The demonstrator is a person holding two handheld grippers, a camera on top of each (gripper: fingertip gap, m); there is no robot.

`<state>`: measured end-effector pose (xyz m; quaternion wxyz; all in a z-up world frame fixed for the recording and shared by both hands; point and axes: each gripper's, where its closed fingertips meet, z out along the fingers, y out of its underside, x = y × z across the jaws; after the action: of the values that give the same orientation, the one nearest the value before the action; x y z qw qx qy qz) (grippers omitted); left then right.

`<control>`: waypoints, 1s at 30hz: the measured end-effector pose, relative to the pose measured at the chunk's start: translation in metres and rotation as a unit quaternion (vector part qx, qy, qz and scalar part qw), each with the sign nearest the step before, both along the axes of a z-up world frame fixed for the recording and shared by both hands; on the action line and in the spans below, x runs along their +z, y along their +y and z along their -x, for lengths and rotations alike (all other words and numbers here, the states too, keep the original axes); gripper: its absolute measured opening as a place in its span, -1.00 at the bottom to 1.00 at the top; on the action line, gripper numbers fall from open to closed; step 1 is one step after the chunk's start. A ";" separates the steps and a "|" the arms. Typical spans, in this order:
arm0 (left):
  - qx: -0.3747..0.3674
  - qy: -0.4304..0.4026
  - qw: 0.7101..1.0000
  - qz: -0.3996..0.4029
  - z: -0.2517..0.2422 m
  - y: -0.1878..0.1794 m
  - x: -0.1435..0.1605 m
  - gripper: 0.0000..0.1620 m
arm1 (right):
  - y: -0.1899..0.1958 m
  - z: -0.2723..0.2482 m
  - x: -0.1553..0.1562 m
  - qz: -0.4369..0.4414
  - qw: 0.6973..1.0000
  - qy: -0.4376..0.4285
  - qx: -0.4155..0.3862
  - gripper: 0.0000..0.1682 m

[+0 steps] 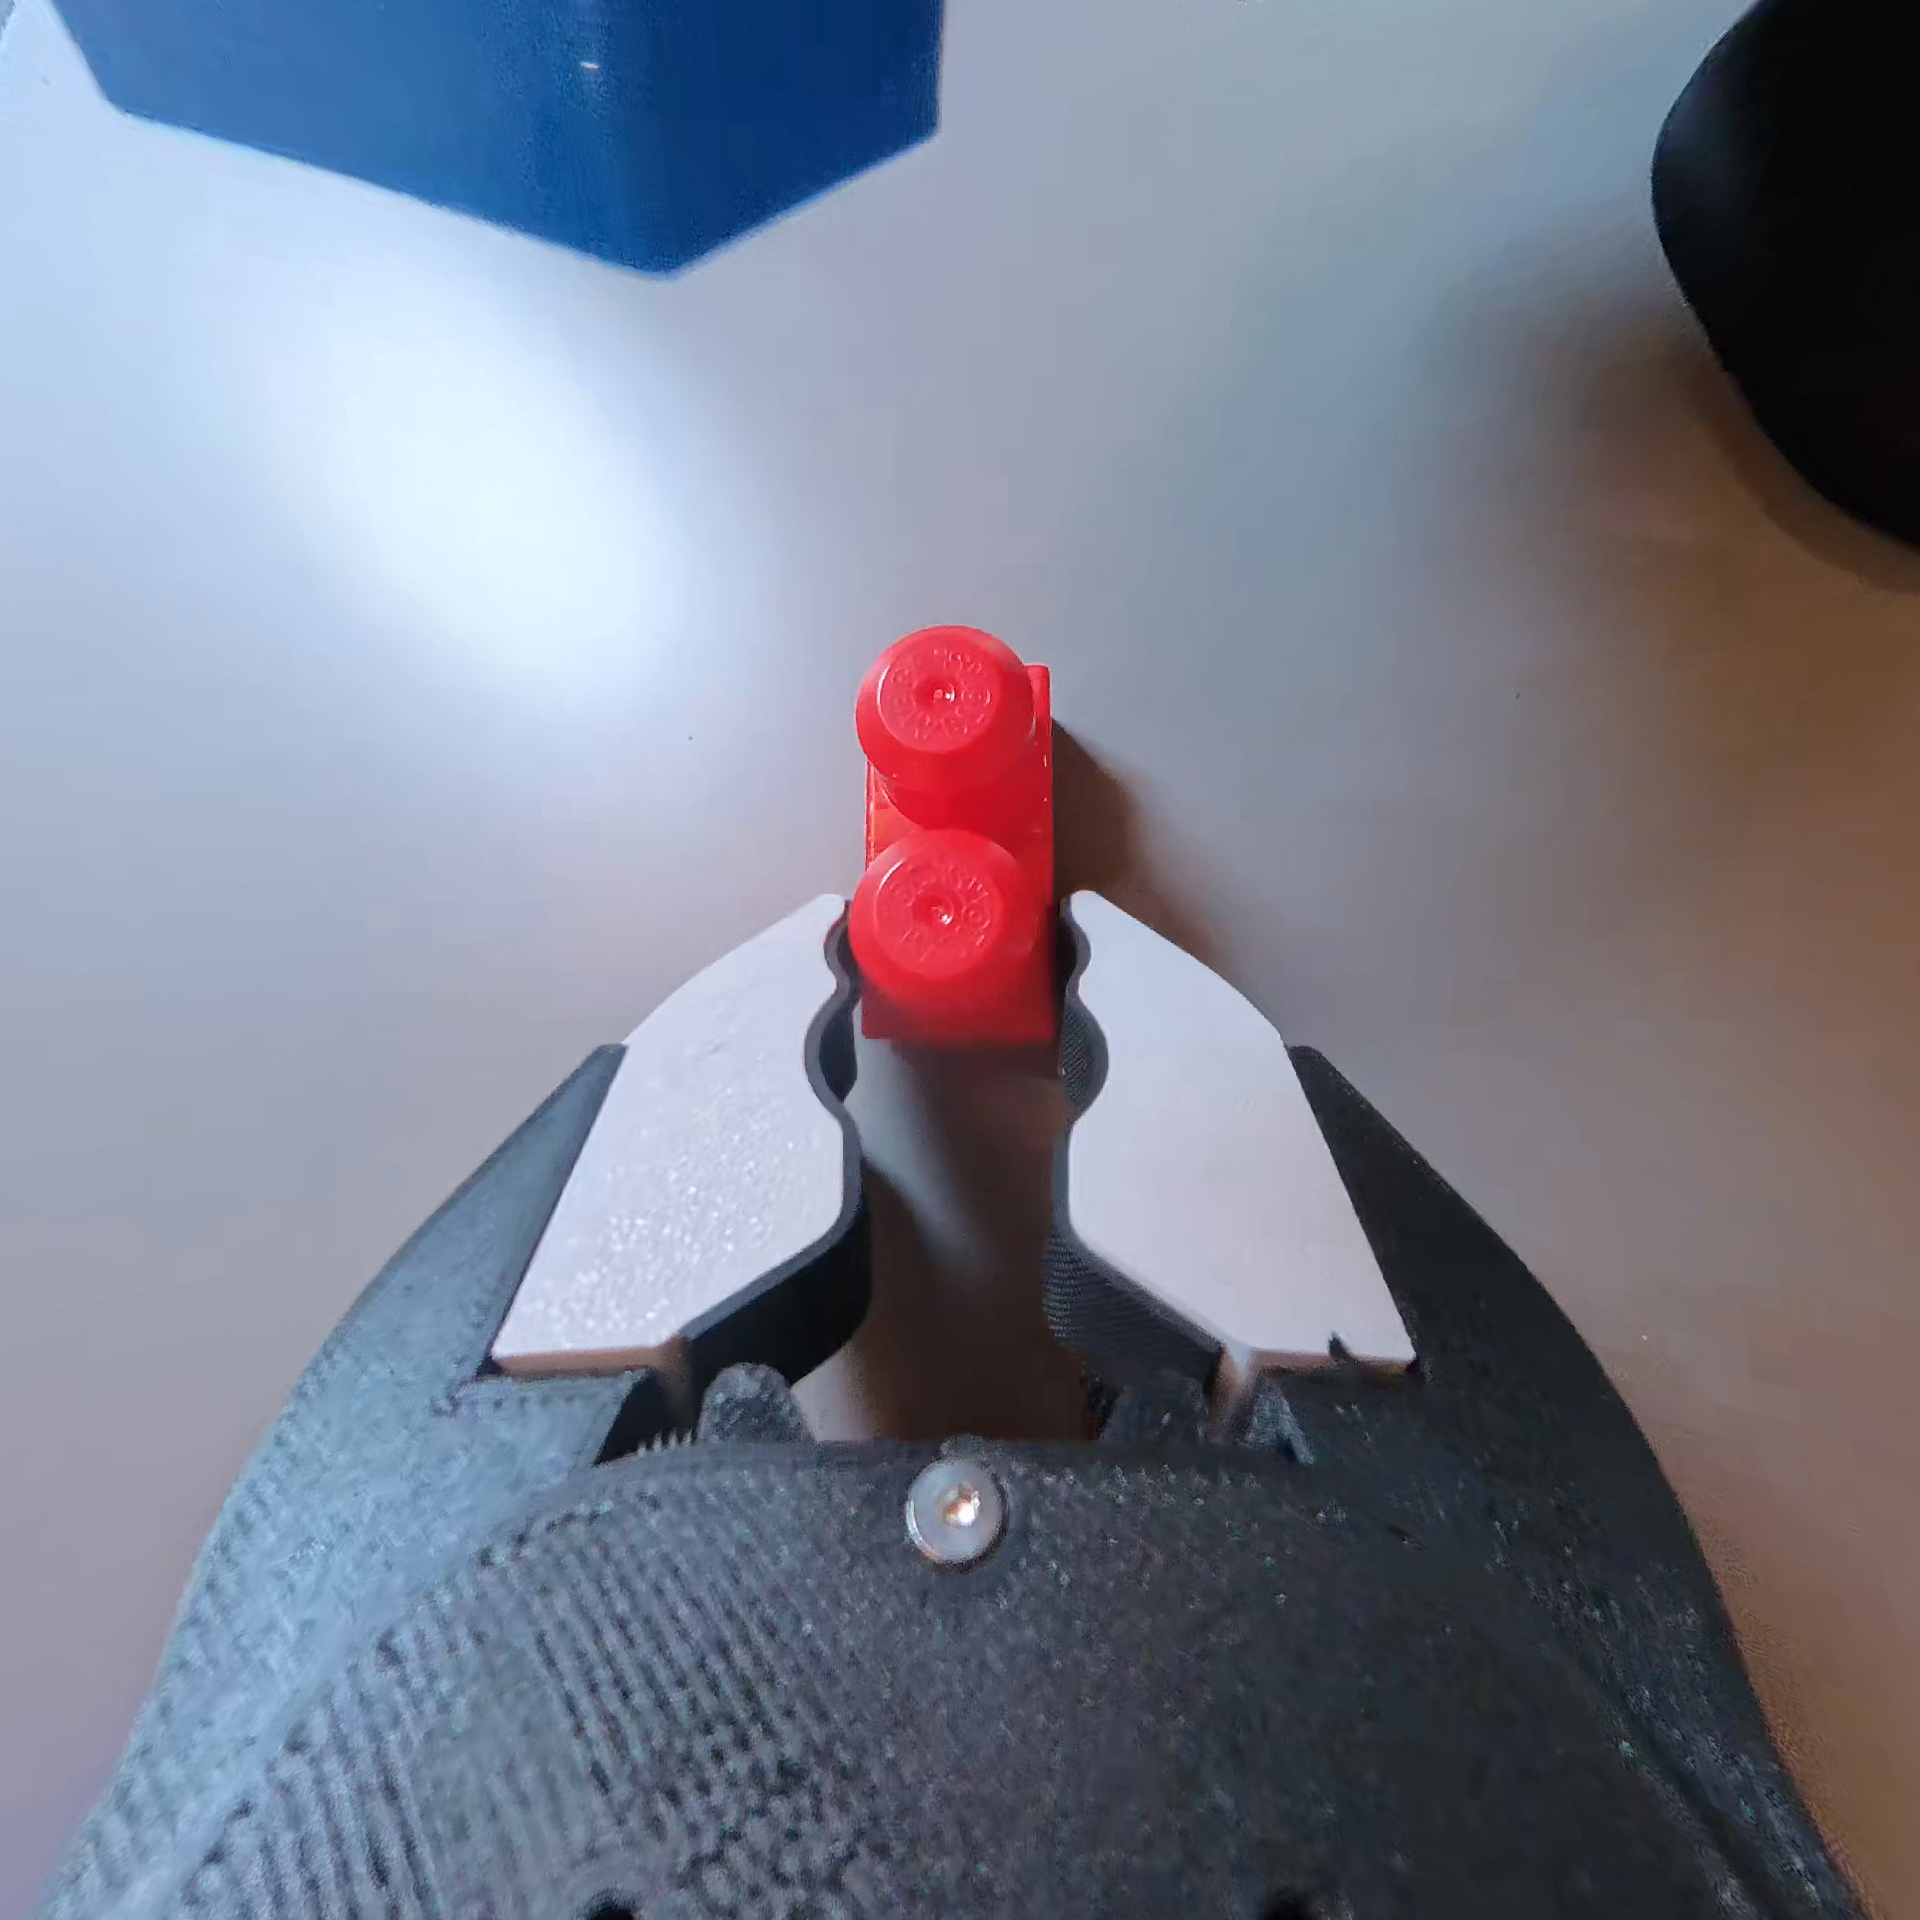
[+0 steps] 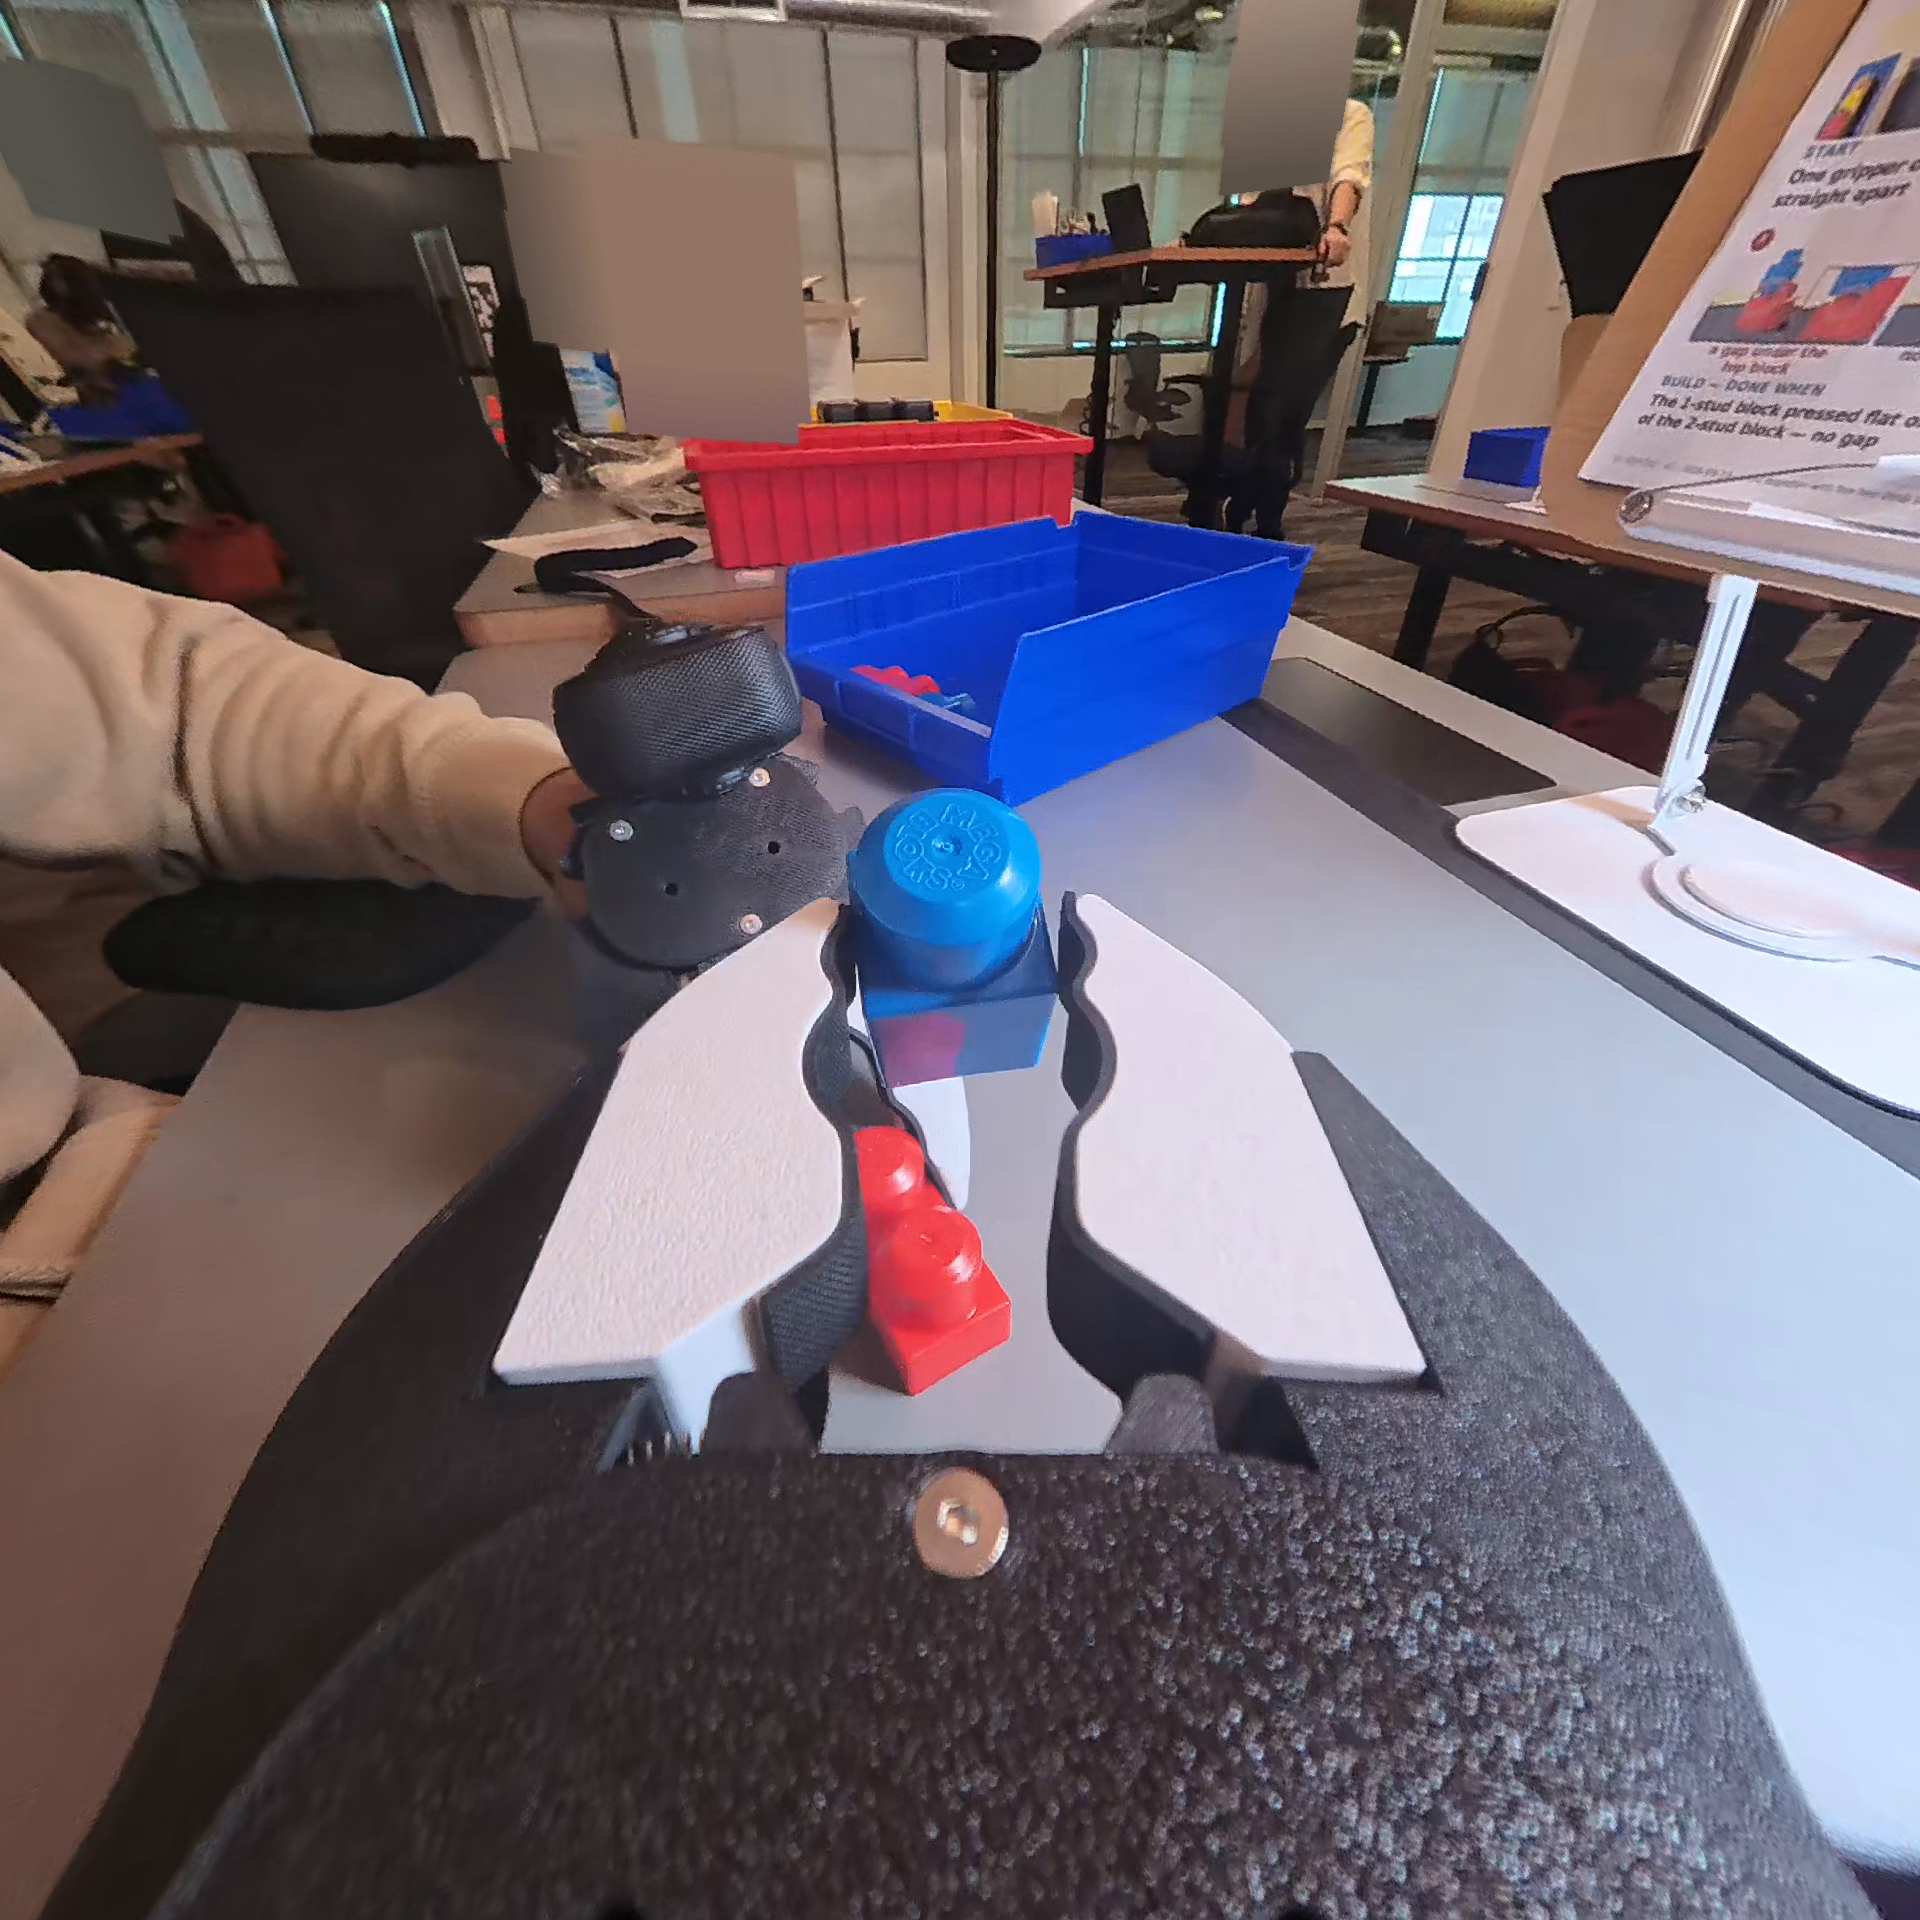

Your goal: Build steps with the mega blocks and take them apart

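Note:
A red two-stud block (image 1: 951, 862) sits on the grey table (image 1: 416, 520). My left gripper (image 1: 958, 920) points down at it and is shut on its near end, with the fingers against its sides. In the right wrist view the red block (image 2: 925, 1278) lies low between my right fingers, with the left gripper's black body (image 2: 686, 883) behind it. My right gripper (image 2: 951, 935) is shut on a blue one-stud block (image 2: 951, 935) and holds it in the air above the red block, stud up.
A blue bin (image 2: 1039, 644) with a few blocks stands behind; its corner shows in the left wrist view (image 1: 520, 104). A red bin (image 2: 883, 488) is farther back. An instruction sheet on a white stand (image 2: 1704, 727) is at right. A cream sleeve (image 2: 208, 727) reaches in from the left. One gripper's finger ends stand about 15 cm off the other's.

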<state>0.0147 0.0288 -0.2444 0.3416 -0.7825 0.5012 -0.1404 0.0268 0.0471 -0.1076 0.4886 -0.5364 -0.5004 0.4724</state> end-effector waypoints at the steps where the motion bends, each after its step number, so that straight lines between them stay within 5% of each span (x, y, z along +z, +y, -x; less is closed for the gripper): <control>1: -0.005 0.004 1.000 -0.005 0.000 0.000 0.000 -0.56 | -0.001 -0.001 0.001 -0.001 1.000 -0.001 0.003 -0.55; 7: -0.043 -0.026 0.999 -0.012 -0.003 -0.013 0.028 -0.56 | -0.015 -0.005 0.005 -0.016 0.999 -0.025 0.042 -0.55; 12: -0.058 -0.092 0.994 -0.024 -0.006 -0.023 0.069 -0.57 | -0.034 0.000 -0.031 -0.057 0.985 -0.136 0.085 -0.56; 20: -0.063 -0.196 0.978 -0.034 -0.007 -0.030 0.104 -0.57 | -0.039 0.002 0.005 0.052 0.990 0.024 0.129 -0.57; 30: -0.070 -0.316 0.946 0.008 -0.006 -0.035 0.135 -0.60 | -0.045 0.000 0.025 0.109 0.974 0.117 0.161 -0.57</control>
<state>0.0206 -0.0064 -0.1093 0.4655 -0.6636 0.4201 -0.4081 0.0270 0.0022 -0.0823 0.3994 -0.4398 -0.4650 0.6564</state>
